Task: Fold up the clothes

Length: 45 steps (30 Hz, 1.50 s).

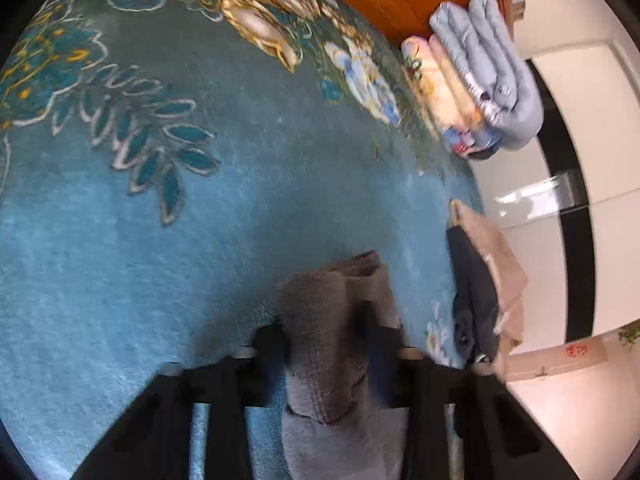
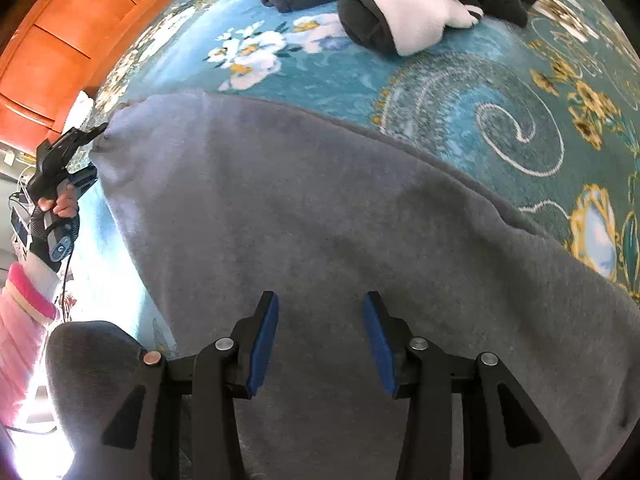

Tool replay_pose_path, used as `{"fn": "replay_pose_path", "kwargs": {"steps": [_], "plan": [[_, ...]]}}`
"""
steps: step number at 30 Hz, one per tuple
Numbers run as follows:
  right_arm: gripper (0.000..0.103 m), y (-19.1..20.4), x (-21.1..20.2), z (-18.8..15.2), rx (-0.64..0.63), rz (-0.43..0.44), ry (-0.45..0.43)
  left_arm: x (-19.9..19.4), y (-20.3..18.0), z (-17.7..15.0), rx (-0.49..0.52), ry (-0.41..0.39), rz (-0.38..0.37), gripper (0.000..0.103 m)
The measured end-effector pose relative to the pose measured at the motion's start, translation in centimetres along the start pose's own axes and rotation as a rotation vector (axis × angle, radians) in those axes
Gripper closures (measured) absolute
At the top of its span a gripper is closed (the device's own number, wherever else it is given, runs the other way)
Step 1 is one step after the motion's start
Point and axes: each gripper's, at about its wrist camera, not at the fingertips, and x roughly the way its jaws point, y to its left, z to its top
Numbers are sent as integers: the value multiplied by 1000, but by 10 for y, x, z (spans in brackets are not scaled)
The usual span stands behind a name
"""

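A: You are working over a teal floral blanket (image 2: 460, 92) that is covering the whole surface, with an orange wooden panel (image 2: 60, 32) running along its far side and a white glossy floor (image 1: 576, 128) showing past its edge.

B: And the garment?

A: The grey sweatshirt (image 2: 320, 216) is lying spread across the blanket right under your right gripper (image 2: 320, 340). It is looking soft and fleecy, mostly flat, with a faint vertical crease near its left corner. Your right gripper is hovering above it with its blue pads (image 2: 264, 344) standing wide apart, holding nothing.

B: And my left one?

A: Your left gripper (image 1: 324, 340) is pinching a bunched, ribbed edge of that sweatshirt, the fabric standing up between its fingers. In the right wrist view it is sitting at the garment's far left corner.

B: Anything else around?

A: Folded quilts (image 1: 480, 76) are stacking up against the wooden panel, a tan and dark pile (image 1: 488, 280) is lying near the blanket's edge, and dark and white clothes (image 2: 404, 4) are heaping at the far side.
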Motion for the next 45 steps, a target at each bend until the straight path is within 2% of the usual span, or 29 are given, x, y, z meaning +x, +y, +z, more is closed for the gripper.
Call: {"fn": "replay_pose_path", "kwargs": {"steps": [5, 10, 16, 21, 24, 30, 33, 37, 42, 45], "plan": [[58, 3, -9, 1, 2, 14, -28, -9, -21, -5, 18, -24, 54, 85], [58, -2, -29, 0, 22, 41, -85, -39, -65, -12, 121, -53, 87, 86], [58, -10, -58, -9, 54, 96, -166, -86, -153, -41, 312, -119, 83, 86], [58, -20, -81, -24, 70, 136, -237, -110, -231, -96, 488, -155, 78, 86], [58, -34, -96, -37, 94, 158, -270, -114, -272, -144, 590, -170, 87, 86], [58, -68, -118, -61, 147, 152, -321, -88, -327, -249, 799, -131, 150, 86], [58, -86, -127, -75, 177, 144, -340, -69, -335, -297, 882, -74, 175, 86], [58, -107, -131, -91, 221, 134, -345, -40, -327, -344, 925, 10, 244, 86], [58, -127, -122, -100, 267, 128, -324, -10, -312, -381, 960, 90, 343, 86], [58, -131, -114, -100, 291, 135, -310, -3, -308, -393, 964, 108, 367, 84]]}}
